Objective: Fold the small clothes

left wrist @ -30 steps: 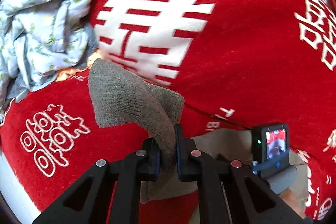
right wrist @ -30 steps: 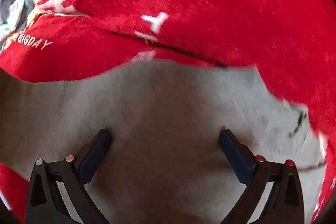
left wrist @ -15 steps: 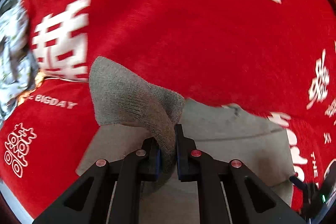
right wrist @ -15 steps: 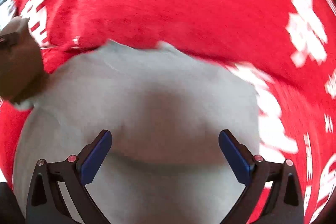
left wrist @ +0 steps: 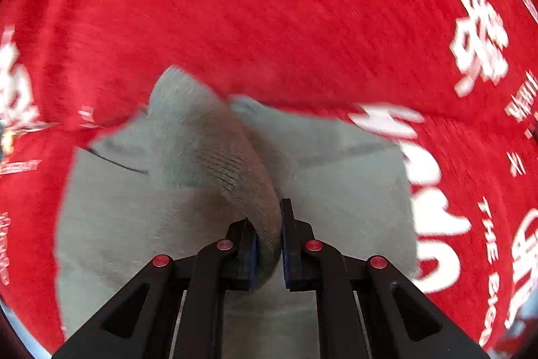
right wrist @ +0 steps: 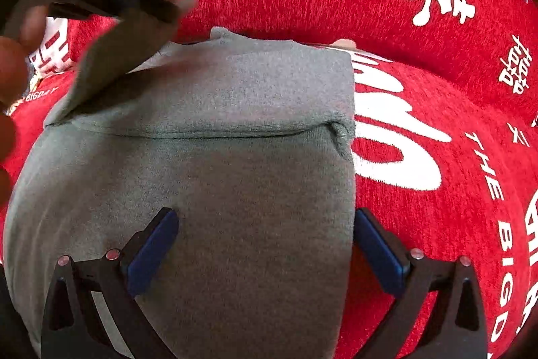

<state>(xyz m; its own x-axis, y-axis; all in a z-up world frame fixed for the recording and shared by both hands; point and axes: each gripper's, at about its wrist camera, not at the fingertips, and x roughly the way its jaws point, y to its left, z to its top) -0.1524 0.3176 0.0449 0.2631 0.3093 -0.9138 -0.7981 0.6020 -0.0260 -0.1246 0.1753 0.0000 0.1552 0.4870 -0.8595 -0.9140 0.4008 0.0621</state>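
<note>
Left wrist view, left to right:
- Red blanket [left wrist: 302,22], plush, white characters and lettering printed on it; it is covering the whole surface and is blurring toward the edges.
- Grey knit garment [left wrist: 353,190], lying flat on the blanket in the lower middle of the frame.
- Left gripper [left wrist: 269,244], jaws nearly closed, pinching 1 ribbed sleeve [left wrist: 208,157] of that garment; the sleeve is arching up and away from the fingers, over the garment's body.

Right wrist view, left to right:
- A person's hand [right wrist: 13,63], blurred at the far left edge, holding the left gripper [right wrist: 134,2], which is showing dark at the upper left with the sleeve [right wrist: 117,56] hanging from it down to the garment's left side.
- Grey knit garment [right wrist: 218,174], filling the centre; 1 fold line is running across it, and its right edge is lying straight against the red blanket [right wrist: 420,190].
- Right gripper [right wrist: 265,248], jaws standing wide apart, holding nothing; the left finger is hovering over the garment, the right finger [right wrist: 380,254] is sitting just beside the garment's right edge, over the blanket.
</note>
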